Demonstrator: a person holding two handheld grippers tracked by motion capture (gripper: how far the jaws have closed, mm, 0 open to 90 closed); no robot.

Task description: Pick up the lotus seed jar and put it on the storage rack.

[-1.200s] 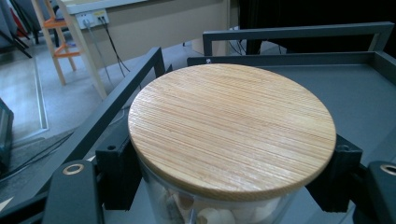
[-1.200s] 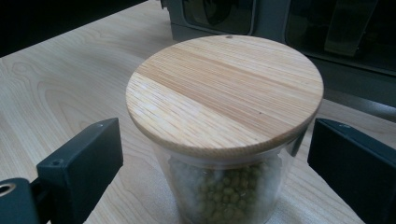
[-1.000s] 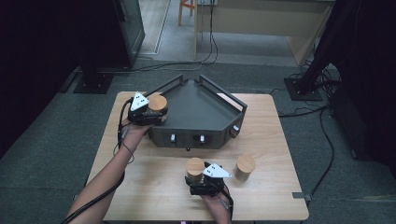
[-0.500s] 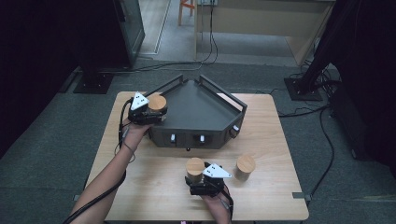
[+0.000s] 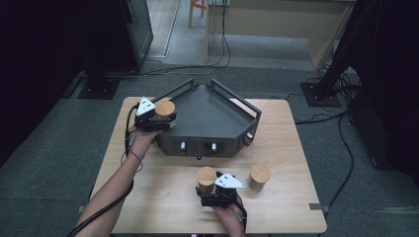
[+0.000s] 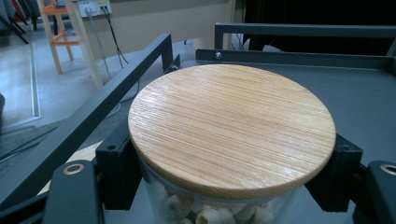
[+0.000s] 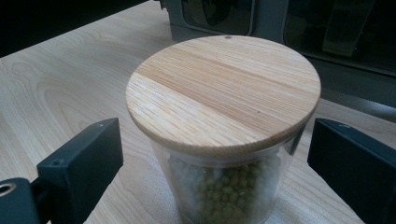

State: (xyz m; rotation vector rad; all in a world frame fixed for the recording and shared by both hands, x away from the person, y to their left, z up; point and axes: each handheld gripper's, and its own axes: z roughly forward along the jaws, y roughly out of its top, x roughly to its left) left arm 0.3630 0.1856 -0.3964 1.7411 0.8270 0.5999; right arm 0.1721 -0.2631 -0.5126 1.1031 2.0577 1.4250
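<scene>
The clear glass jar of pale round pieces with a round wooden lid (image 6: 232, 128) sits clamped between the black jaws of the left gripper (image 5: 157, 118), whose pads press on the glass just under the lid on both sides. Beyond this gripper's jaws lies the flat floor of the dark grey metal tray with raised rail edges (image 5: 212, 116), and the jar is at the tray's left corner, beside one of the rails.

The right gripper (image 5: 216, 193) has its jaws apart, one on each side of a second clear glass jar of small green beans with a round wooden lid (image 7: 223, 100); neither pad touches the glass. This jar stands upright on the light wooden table (image 5: 163, 197), directly ahead of the gripper. A third wooden-lidded jar (image 5: 259, 177) stands just to that gripper's right on the same surface, apart from it.

The table shows pale grain and is bare around the jars; the tray occupies its far half, with small white knobs on its front wall. Around the table, grey carpet (image 5: 49, 158) covers the floor, black cables (image 5: 346, 148) trail across it on the right, and dark stands and black curtains stand on both sides. Farther off is a lighter floor and a wooden stool's legs (image 6: 60, 37).
</scene>
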